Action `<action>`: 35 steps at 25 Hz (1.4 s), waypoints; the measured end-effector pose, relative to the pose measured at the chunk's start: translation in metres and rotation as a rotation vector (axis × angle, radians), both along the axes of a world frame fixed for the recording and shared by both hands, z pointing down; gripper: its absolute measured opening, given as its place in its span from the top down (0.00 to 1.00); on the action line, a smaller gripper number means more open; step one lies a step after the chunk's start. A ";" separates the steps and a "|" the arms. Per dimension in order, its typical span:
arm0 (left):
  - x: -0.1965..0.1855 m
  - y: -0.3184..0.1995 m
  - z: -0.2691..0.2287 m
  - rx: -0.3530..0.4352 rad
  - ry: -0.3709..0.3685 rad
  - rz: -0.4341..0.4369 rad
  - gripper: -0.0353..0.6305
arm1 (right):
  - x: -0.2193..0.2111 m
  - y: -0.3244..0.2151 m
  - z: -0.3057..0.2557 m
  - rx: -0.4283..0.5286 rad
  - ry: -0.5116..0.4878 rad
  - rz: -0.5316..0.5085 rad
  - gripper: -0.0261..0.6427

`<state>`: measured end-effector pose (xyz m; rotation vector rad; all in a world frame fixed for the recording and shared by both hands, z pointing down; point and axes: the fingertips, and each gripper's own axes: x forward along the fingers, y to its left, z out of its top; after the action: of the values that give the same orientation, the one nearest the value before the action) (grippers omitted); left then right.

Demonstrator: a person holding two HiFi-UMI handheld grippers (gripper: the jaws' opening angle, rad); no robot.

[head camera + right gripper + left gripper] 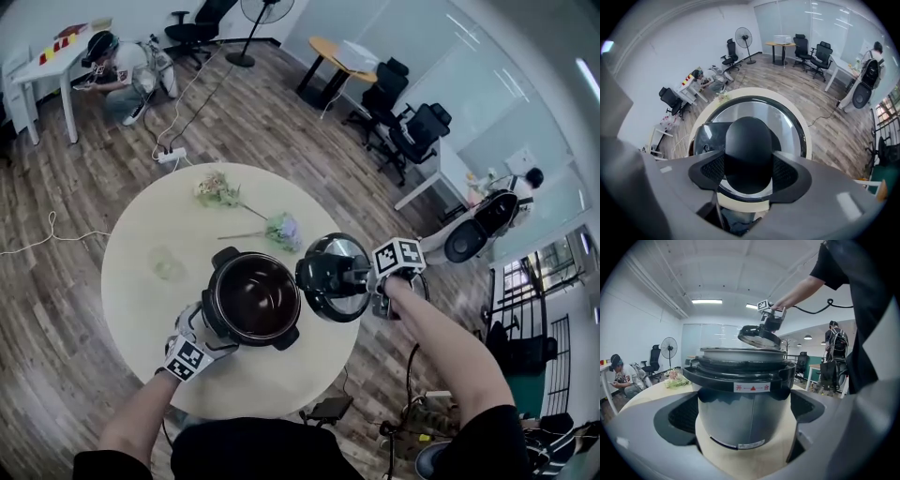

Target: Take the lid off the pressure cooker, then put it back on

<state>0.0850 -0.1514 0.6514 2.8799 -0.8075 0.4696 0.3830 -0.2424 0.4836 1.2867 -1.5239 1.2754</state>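
Round pale tabletop [141,291]. Near its far edge I note a pink-and-green flower sprig [217,190]. A second, pale bluish sprig [282,229] lies just nearer me, stem pointing left. Toward the left edge sits a faint clear item [167,265] that I cannot identify. On the wood floor [56,309] beyond are a power strip [171,156], a standing fan [265,9] and black office chairs [412,131].

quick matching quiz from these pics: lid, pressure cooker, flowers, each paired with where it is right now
Things
1. lid
2. pressure cooker
3. flowers

Places
A. lying on the table, beyond the cooker
B. held in the air off the cooker, its knob clamped by the right gripper
C. standing open on the table, its body between the jaws of the left gripper

Pairs: 1-B, 2-C, 3-A
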 end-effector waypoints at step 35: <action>0.000 0.006 0.005 0.000 0.037 0.003 0.06 | -0.227 0.014 0.056 -0.206 0.181 -0.155 0.53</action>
<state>0.0851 -0.1451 0.6565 2.8808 -0.7981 0.4150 0.1559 -0.2287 0.5393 1.0972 -1.3022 1.1512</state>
